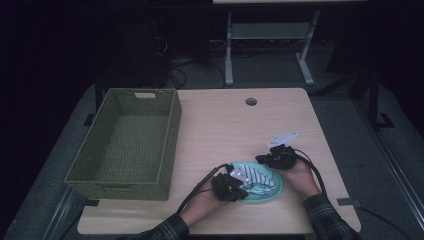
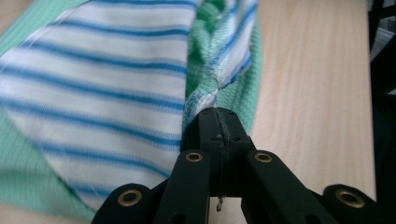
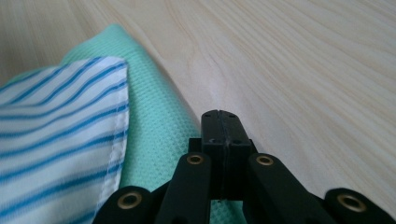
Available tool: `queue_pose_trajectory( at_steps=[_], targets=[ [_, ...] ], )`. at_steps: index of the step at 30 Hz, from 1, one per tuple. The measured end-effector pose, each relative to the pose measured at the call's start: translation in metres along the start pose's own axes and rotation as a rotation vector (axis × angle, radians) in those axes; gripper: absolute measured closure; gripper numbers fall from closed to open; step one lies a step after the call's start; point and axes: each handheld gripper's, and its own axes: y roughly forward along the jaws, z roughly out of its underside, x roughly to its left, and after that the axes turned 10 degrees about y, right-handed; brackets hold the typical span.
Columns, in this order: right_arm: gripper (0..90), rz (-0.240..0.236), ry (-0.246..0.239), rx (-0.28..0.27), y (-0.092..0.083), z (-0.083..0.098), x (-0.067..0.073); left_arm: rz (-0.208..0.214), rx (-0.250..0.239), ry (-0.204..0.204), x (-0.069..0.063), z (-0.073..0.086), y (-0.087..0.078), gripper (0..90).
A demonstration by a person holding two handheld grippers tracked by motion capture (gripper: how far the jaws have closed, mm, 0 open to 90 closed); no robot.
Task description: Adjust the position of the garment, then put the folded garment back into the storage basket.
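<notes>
Mint-green waffle-knit cloth (image 1: 270, 192) with a white, blue-striped cloth (image 1: 257, 176) folded on top lies near the desk's (image 1: 220, 125) front edge, right of the green woven basket (image 1: 127, 142). Left gripper (image 2: 217, 114) pinches the striped hem. Right gripper (image 3: 222, 116) is pressed together at the green edge; whether it has cloth, I cannot tell. Likely soft, light, limp: best held at corners.

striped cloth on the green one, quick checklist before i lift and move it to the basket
1. Left gripper shut on the striped cloth: ok, an edge is bunched in its jaws.
2. Right gripper holding cloth: cannot tell; jaws shut at the green cloth edge.
3. Only the striped cloth caught: cannot tell.
4. Basket has room: ok.
5. Table path to the basket is free: ok.
</notes>
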Motion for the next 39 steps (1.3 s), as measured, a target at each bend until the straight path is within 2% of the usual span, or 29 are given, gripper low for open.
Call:
queue_pose_trajectory(
  at_steps=[6,9,14,16,18,21,25,35,39],
  targets=[
    [89.8,-0.003,0.012,0.015,-0.002,0.004,-0.002,-0.047,0.010,-0.023,0.010,0.007,-0.008,89.0],
    [89.8,-0.010,0.013,0.018,-0.004,0.006,-0.003,-0.061,0.026,-0.015,0.015,0.009,-0.011,88.5],
    [89.8,-0.016,0.010,0.026,-0.009,0.011,-0.003,-0.107,0.049,-0.017,0.023,0.013,-0.016,87.8],
    [89.7,-0.018,0.017,0.032,-0.011,0.013,-0.002,-0.116,0.056,-0.020,0.028,0.015,-0.017,87.9],
    [89.8,-0.021,0.017,0.032,-0.013,0.015,0.000,-0.134,0.045,-0.043,0.030,0.016,-0.018,87.9],
    [89.8,-0.028,0.010,0.038,-0.016,0.019,0.004,-0.157,0.063,-0.036,0.036,0.018,-0.020,87.9],
    [89.8,-0.041,0.005,0.043,-0.018,0.025,0.011,-0.186,0.062,-0.051,0.044,0.020,-0.022,87.9],
    [89.8,-0.072,-0.015,0.049,-0.026,0.036,0.026,-0.208,0.058,-0.064,0.057,0.021,-0.025,87.5],
    [89.7,-0.065,0.004,0.033,-0.032,0.039,0.025,-0.209,0.046,-0.069,0.057,0.021,-0.031,86.1]
  ],
)
